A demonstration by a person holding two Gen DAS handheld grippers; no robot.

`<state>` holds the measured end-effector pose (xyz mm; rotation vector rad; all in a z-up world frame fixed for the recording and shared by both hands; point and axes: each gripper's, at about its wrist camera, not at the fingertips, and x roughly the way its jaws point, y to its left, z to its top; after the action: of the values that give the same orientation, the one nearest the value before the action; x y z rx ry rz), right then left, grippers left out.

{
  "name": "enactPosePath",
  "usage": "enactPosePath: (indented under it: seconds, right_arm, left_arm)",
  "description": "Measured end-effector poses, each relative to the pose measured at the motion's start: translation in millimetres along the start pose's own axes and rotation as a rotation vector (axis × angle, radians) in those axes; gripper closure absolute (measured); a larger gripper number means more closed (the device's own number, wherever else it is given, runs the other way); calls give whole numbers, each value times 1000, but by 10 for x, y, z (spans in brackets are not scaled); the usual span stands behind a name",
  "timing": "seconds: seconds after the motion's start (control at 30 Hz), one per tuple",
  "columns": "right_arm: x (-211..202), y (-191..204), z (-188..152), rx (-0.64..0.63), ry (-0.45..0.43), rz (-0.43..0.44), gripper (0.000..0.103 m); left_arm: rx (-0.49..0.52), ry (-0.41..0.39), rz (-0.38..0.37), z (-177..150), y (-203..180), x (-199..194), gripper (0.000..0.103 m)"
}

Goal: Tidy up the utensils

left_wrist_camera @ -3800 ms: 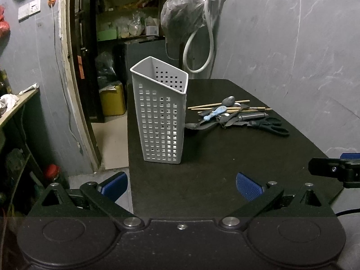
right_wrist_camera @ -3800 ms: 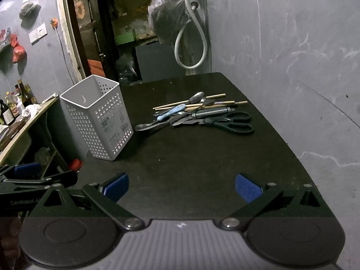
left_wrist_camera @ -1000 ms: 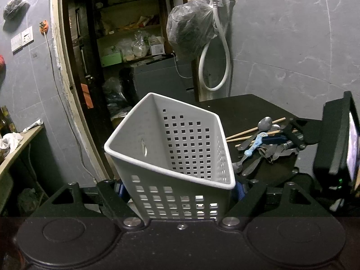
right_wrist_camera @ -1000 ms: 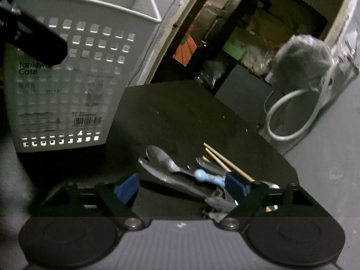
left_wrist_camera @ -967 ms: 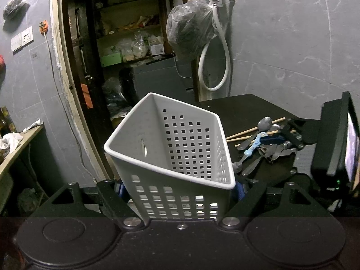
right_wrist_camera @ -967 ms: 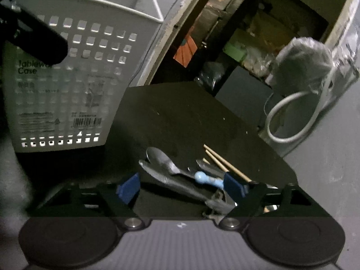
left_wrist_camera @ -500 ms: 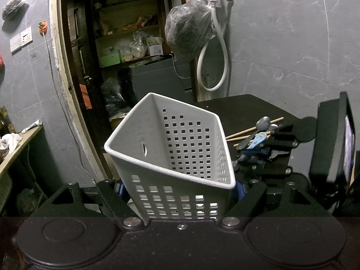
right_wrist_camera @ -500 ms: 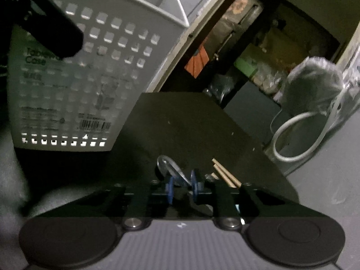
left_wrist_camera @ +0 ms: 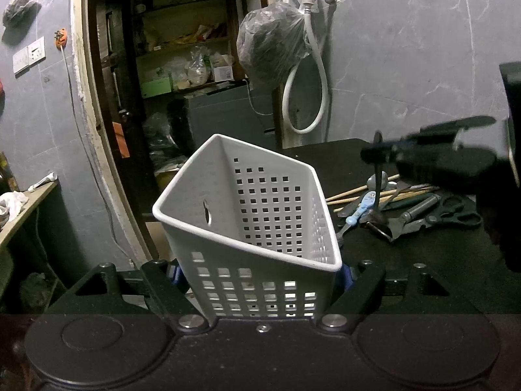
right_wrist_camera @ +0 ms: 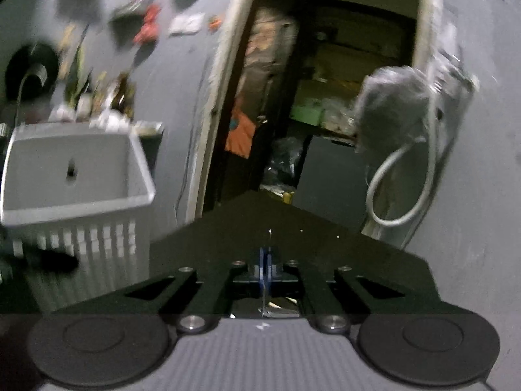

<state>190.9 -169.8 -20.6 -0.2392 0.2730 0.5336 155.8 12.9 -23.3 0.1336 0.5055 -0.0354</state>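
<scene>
A white perforated basket (left_wrist_camera: 260,202) stands tilted on the black table (left_wrist_camera: 423,277). My left gripper (left_wrist_camera: 260,273) grips its lower walls, with the blue pads pressing on both sides and the jaws closing a little. The basket (right_wrist_camera: 75,169) also shows at the left of the right wrist view. My right gripper (right_wrist_camera: 264,260) is shut on a metal spoon (right_wrist_camera: 269,236), seen edge-on between the pads. In the left wrist view the right gripper (left_wrist_camera: 377,154) hovers above the utensil pile (left_wrist_camera: 407,202), and the spoon (left_wrist_camera: 377,189) hangs down from it.
The pile holds black scissors (left_wrist_camera: 456,211), a blue-handled spoon (left_wrist_camera: 359,210), wooden chopsticks (left_wrist_camera: 355,192) and other metal pieces. A grey wall with a white hose (left_wrist_camera: 304,104) and a hanging bag (left_wrist_camera: 273,49) stands behind the table. A doorway opens beyond its far left edge.
My right gripper went from wide open over the pile to shut on the spoon, then rose and rolled, lifting the spoon. The left gripper and basket stayed put.
</scene>
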Motion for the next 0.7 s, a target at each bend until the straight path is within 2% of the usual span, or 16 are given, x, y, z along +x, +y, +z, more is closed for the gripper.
enactPosePath:
  seconds: [0.3, 0.37, 0.47, 0.57, 0.7]
  right_arm:
    - [-211, -575, 460, 263, -83, 48, 101]
    - [-274, -711, 602, 363, -107, 89, 101]
    - [-371, -921, 816, 527, -171, 200, 101]
    - [-397, -1030, 1001, 587, -223, 293, 101]
    - [-337, -995, 1116, 583, -241, 376, 101]
  left_arm:
    - [-3, -7, -9, -16, 12, 3, 23]
    - [-4, -9, -18, -16, 7, -4, 24]
    - [-1, -10, -25, -9, -15, 2, 24]
    - [0, -9, -28, -5, -17, 10, 24]
    - [1, -7, -30, -6, 5, 16, 24]
